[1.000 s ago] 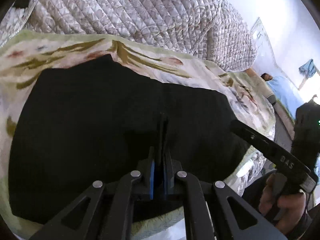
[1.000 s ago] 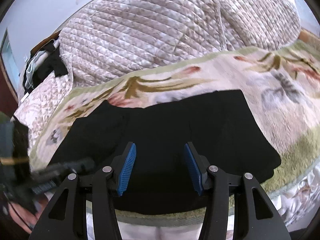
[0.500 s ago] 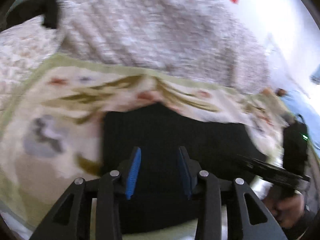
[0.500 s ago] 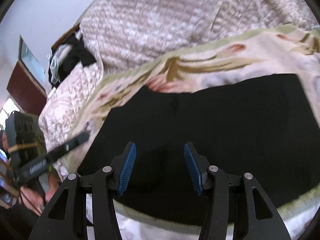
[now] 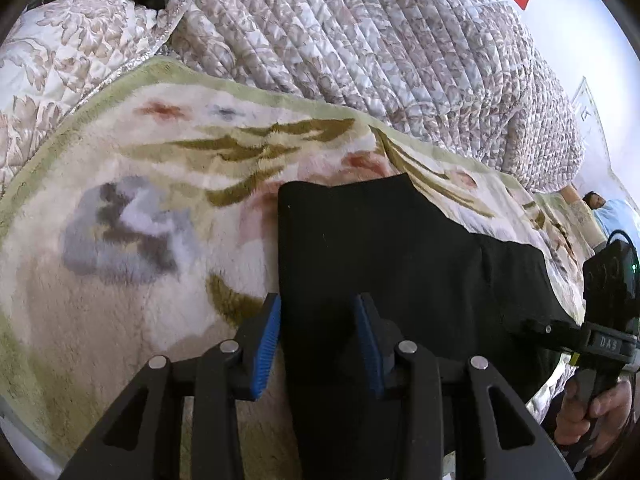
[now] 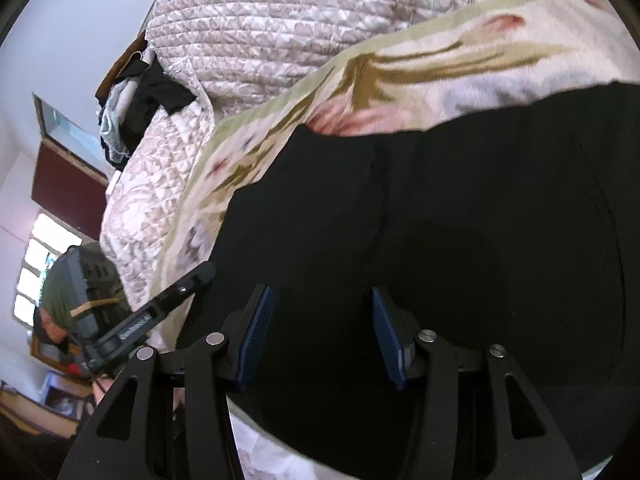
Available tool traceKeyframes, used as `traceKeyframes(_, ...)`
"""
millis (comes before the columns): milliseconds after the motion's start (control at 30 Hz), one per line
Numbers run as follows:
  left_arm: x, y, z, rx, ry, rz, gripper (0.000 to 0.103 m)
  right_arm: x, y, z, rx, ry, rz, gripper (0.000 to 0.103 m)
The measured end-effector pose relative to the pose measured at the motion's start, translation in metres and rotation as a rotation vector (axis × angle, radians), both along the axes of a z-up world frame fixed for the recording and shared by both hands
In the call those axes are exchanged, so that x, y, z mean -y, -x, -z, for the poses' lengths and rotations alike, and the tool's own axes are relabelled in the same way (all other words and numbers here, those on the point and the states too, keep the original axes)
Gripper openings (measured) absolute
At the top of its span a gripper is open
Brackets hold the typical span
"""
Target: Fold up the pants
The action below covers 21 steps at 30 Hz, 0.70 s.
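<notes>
Left wrist view: left gripper (image 5: 318, 338) low over the bed, jaws spread, nothing between the blue pads (image 5: 266, 346). Black pants (image 5: 404, 268) lay folded flat on the floral blanket (image 5: 132, 208), their left edge running straight up from just beside the left pad toward a far corner. Right pad over the black cloth; contact could not be told. Beyond the blanket, a quilted bedspread (image 5: 360, 40) piled up at the far side. At the right edge, the right gripper (image 5: 560, 330) seen side-on over the near right part of the pants, held in a hand (image 5: 588, 412).

Right wrist view: right gripper (image 6: 322, 334) above the pants (image 6: 460, 240), jaws spread wide, empty. Black cloth filled most of the frame from the near edge to the right, a seam running up its middle. Blanket (image 6: 420, 72) showed along the far edge and left, the bedspread (image 6: 280, 20) behind it. Left gripper (image 6: 200, 276) reached in from the left, near the left edge of the pants. Dark clothes heaped (image 6: 148, 96) at the far left.
</notes>
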State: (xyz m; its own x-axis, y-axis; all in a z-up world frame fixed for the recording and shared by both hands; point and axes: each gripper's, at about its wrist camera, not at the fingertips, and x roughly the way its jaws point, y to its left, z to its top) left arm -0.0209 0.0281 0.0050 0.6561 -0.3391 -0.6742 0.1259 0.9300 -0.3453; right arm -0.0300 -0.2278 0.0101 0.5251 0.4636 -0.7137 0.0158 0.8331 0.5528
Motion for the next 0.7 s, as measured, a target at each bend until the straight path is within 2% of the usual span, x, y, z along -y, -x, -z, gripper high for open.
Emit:
traceKeyframes(33, 0.0, 0.0, 0.001, -0.001, 0.0, -0.001, 0.041, 0.0, -0.002, 0.0, -0.007, 0.001, 0.0, 0.046)
traceKeyframes(100, 0.001, -0.002, 0.001, -0.003, 0.0, -0.002, 0.041, 0.001, -0.01, 0.004, -0.031, -0.011, 0.0, 0.029)
traceKeyframes(133, 0.0, -0.002, 0.001, -0.002, 0.001, -0.002, 0.041, 0.002, -0.013, 0.008, -0.041, -0.022, 0.001, 0.012)
traceKeyframes(167, 0.0, -0.002, 0.001, -0.002, 0.0, -0.001, 0.041, 0.005, -0.015, 0.011, -0.053, -0.034, 0.015, 0.005)
traceKeyframes(233, 0.0, -0.001, 0.0, 0.0, 0.0, -0.005, 0.041, 0.012, -0.012, 0.011, -0.048, -0.091, 0.044, 0.003)
traceKeyframes(333, -0.003, 0.001, 0.0, 0.005, -0.004, -0.009, 0.041, 0.01, 0.004, -0.002, 0.005, -0.086, 0.05, 0.002)
traceKeyframes(467, -0.006, 0.001, 0.001, -0.001, -0.003, -0.012, 0.041, 0.012, 0.015, 0.013, -0.033, -0.083, 0.083, 0.002)
traceKeyframes(533, -0.007, 0.001, 0.001, 0.005, -0.005, -0.007, 0.041, 0.013, 0.012, 0.01, -0.021, -0.078, 0.08, 0.002)
traceKeyframes(567, -0.007, 0.001, 0.0, 0.009, -0.004, -0.005, 0.041, 0.013, 0.011, 0.008, -0.02, -0.069, 0.082, 0.003)
traceKeyframes(700, -0.006, 0.003, -0.009, 0.033, -0.006, -0.001, 0.041, 0.015, 0.015, -0.012, 0.04, 0.09, 0.152, 0.007)
